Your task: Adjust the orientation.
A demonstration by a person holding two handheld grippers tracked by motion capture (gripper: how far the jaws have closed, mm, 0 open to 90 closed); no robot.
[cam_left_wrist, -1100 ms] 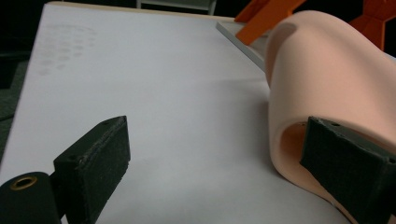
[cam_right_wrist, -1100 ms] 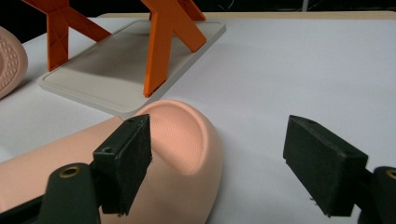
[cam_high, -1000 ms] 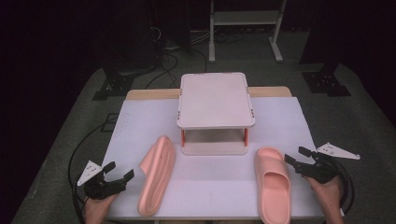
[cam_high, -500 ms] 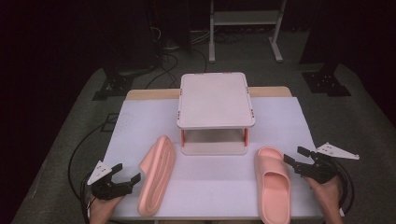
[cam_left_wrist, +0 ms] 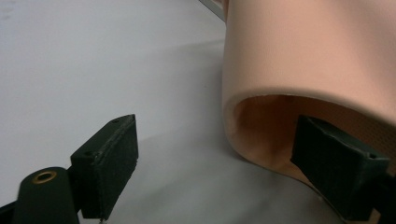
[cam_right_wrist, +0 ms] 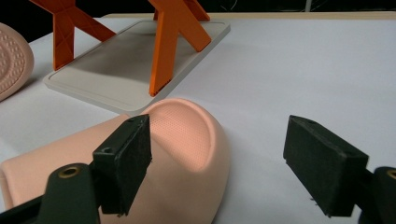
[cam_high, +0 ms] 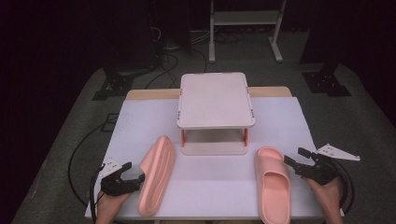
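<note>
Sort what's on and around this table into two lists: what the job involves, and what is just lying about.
Part of the job:
- left slipper, on its side, left gripper open at it
- right slipper, sole down, right gripper open beside it
- probably the two-tier rack behind them

Just lying about:
- metal stand on the floor
- floor cables

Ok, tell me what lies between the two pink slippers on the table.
In the high view, bare white table cover lies between the left slipper and the right slipper. The two-tier rack stands farther back, its base just behind that stretch.
</note>
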